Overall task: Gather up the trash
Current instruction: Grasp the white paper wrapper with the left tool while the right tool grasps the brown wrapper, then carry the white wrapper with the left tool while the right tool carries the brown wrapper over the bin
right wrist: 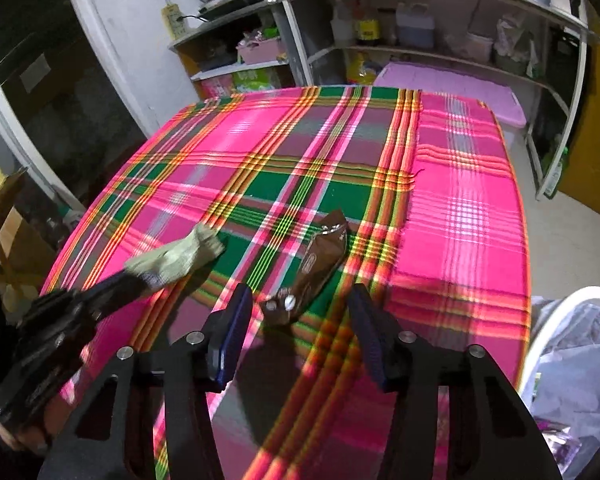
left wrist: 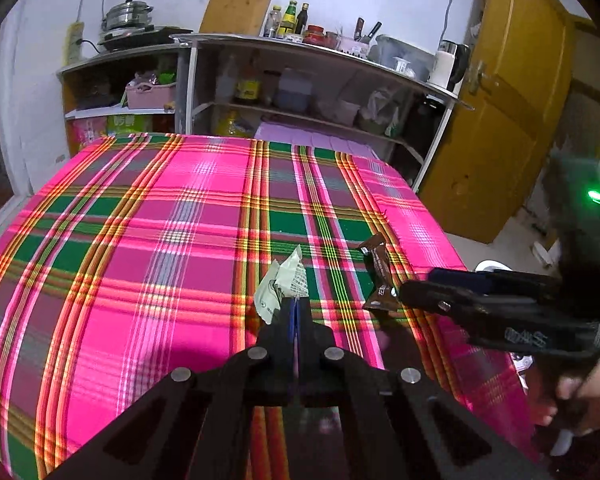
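- Left gripper (left wrist: 296,300): jaws are closed on a crumpled pale green wrapper (left wrist: 282,286). The wrapper projects beyond the fingertips, above the cloth, at the near centre of the table.
- In the right wrist view, the same pale green wrapper (right wrist: 176,258) sits at the tip of the left gripper (right wrist: 140,282), which enters from the near left.
- Right gripper (right wrist: 300,314): jaws stand apart, with a blue pad (right wrist: 232,336) on the inner face of each finger. The pads do not press on anything.
- Brown snack wrapper (right wrist: 320,258): lies flat on the cloth, long axis running from near left to far right. Its near end lies in the gap between the right gripper's fingertips; whether the fingers touch it cannot be told.
- In the left wrist view, the brown snack wrapper (left wrist: 380,276) lies just right of the pale green wrapper, and the right gripper (left wrist: 404,290) reaches its near end from the right.
- Table (left wrist: 140,240): covered with a pink, green and orange plaid cloth.
- White bin (right wrist: 560,308): stands at the near right, beside the table edge, lined with a pale plastic bag.
- Shelving (left wrist: 300,80): stands against the far wall, holding bottles, containers and a steel pot (left wrist: 126,14).
- Yellow door (left wrist: 500,100): at the far right.
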